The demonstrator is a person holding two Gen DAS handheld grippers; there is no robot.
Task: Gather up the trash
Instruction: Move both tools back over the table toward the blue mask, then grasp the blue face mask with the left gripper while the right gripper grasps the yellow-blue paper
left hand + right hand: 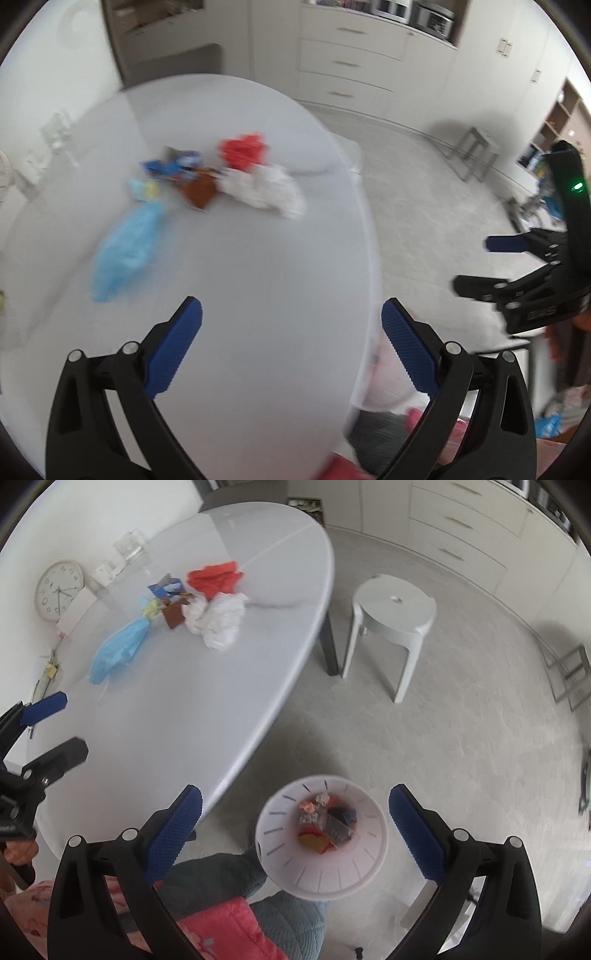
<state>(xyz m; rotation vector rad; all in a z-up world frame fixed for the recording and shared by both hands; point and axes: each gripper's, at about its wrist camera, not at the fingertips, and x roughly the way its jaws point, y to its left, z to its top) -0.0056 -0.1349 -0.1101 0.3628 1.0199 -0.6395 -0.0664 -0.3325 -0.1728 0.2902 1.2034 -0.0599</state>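
Observation:
A heap of trash lies on the white oval table (258, 266) (177, 709): a light blue plastic bag (127, 247) (120, 648), crumpled white paper (264, 188) (218, 618), red plastic (243, 149) (216, 578), a brown wrapper (199, 188) (173, 614) and a blue wrapper (173, 164) (168, 587). A white slotted bin (321, 836) with several scraps inside stands on the floor. My left gripper (291, 323) (55, 727) is open and empty over the table's near part. My right gripper (295, 812) (472, 264) is open and empty above the bin.
A white plastic stool (391, 616) stands on the floor beside the table's far right edge. A clock (59, 590) and a clear glass container (131, 546) sit at the table's left side. Cabinets (351, 62) line the back wall. A metal stool (472, 151) stands farther right.

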